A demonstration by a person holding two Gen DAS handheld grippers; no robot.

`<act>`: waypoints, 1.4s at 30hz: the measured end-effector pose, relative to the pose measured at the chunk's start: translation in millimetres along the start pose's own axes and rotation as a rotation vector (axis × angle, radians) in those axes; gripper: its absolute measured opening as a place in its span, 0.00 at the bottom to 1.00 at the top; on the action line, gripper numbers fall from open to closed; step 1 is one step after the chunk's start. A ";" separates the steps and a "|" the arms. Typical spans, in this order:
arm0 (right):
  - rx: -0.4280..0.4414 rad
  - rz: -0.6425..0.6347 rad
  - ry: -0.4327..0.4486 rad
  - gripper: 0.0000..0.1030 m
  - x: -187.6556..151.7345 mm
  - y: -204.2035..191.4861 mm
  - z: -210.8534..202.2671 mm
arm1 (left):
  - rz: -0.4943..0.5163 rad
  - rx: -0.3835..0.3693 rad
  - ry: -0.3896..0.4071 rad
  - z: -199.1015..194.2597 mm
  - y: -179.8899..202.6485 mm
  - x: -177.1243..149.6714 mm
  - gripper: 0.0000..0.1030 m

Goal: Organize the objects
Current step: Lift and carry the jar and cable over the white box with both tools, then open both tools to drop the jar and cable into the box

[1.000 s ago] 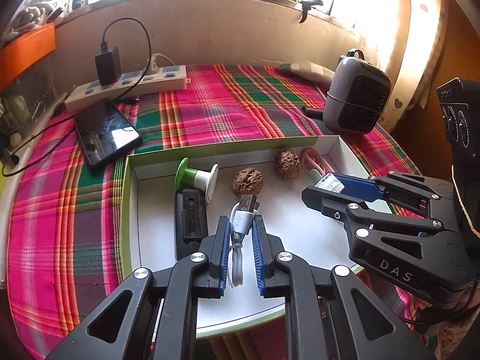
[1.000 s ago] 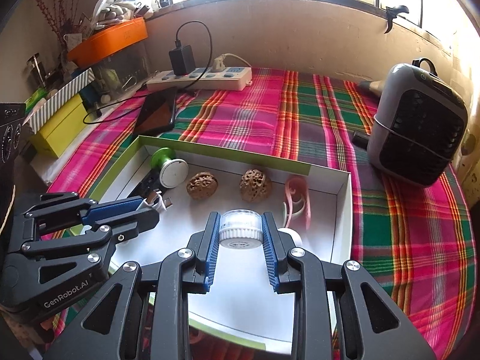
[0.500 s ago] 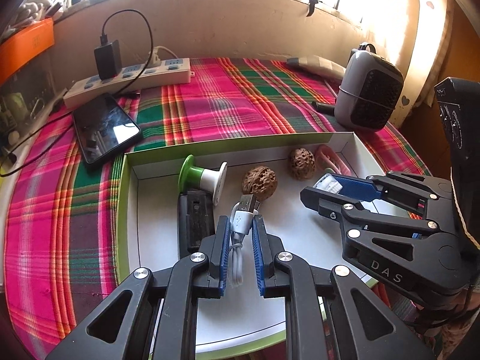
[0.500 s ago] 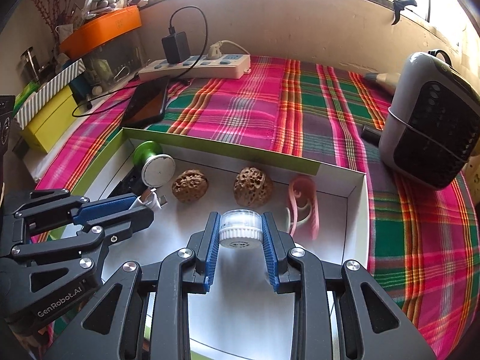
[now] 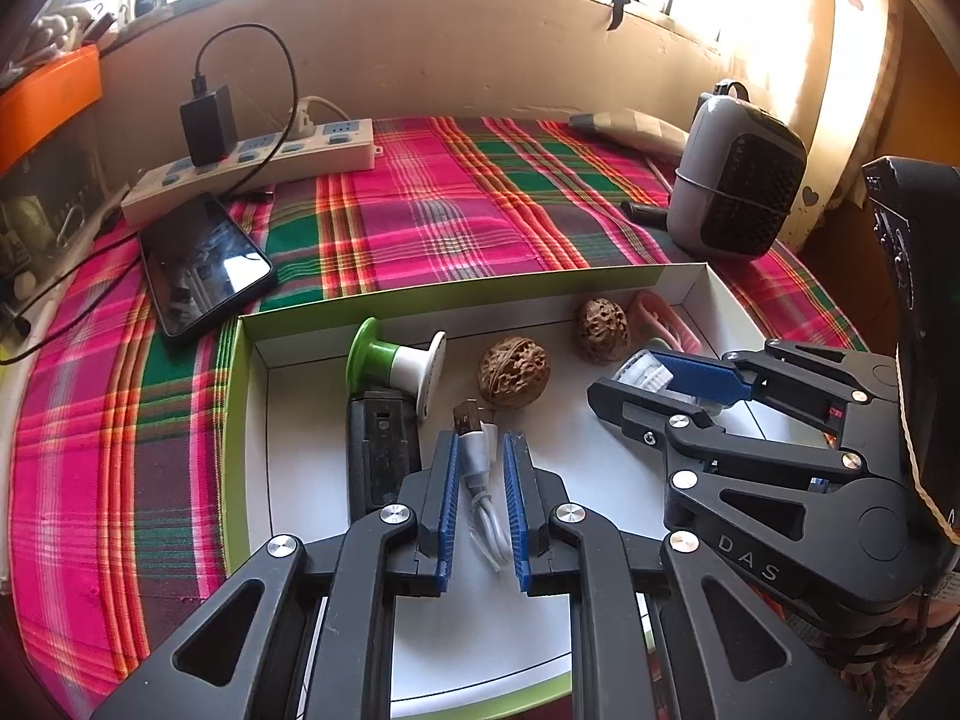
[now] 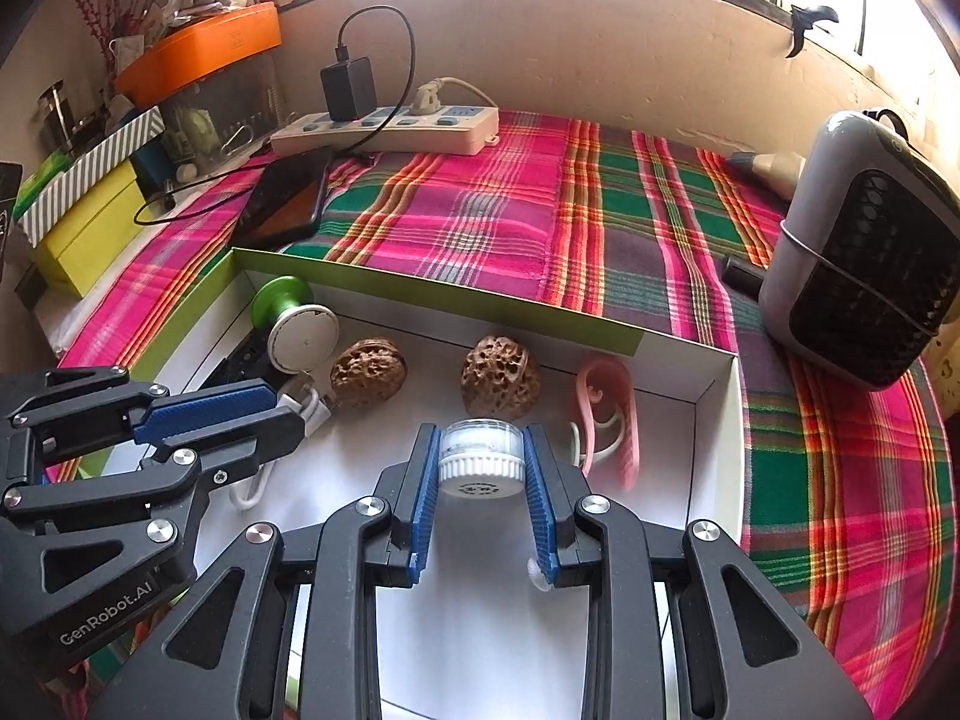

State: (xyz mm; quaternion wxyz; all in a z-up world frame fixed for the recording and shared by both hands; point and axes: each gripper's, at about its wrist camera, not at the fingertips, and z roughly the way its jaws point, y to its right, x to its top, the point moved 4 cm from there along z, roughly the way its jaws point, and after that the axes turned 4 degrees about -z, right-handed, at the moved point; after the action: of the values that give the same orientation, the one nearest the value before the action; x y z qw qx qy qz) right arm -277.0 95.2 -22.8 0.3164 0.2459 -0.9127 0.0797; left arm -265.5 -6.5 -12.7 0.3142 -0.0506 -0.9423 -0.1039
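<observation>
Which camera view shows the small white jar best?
The right wrist view: the small white jar sits centred between the right gripper pads, ribbed cap facing the camera. In the left wrist view, only a sliver of it shows behind a blue pad.

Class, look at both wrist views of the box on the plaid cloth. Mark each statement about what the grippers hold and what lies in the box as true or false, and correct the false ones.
1. The left gripper is shut on a white USB cable. True.
2. The right gripper is empty. False: its fingers clamp a small white-capped jar.
3. Two walnuts lie inside the box. True.
4. The phone lies inside the box. False: it rests on the plaid cloth, outside the box.
5. The pink clip is in the box. True.
</observation>
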 end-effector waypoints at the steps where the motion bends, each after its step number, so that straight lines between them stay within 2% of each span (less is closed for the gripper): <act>1: -0.001 0.000 0.001 0.28 -0.4 -0.1 -0.2 | -0.001 0.000 0.000 -0.1 0.0 0.1 0.13; 9: -0.005 -0.006 0.006 0.28 -0.5 -0.6 0.3 | -0.008 0.003 -0.024 3.6 -1.2 -2.3 0.13; 19: -0.011 0.003 0.007 0.28 -1.5 -0.3 -0.3 | -0.011 0.002 -0.017 1.3 -1.9 -3.5 0.14; 23: -0.005 0.007 0.009 0.37 -2.2 -0.5 -1.8 | -0.012 0.006 -0.014 -1.5 -0.8 -3.7 0.15; 42: -0.011 0.031 0.029 0.38 -6.3 -0.5 -16.7 | 0.002 0.021 0.016 -21.8 6.0 -9.6 0.16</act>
State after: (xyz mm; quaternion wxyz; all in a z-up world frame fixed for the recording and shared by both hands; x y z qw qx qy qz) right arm -263.5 102.2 -13.5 0.3299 0.2288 -0.9121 0.0833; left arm -244.2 -6.0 -0.5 0.3223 -0.0472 -0.9408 -0.0940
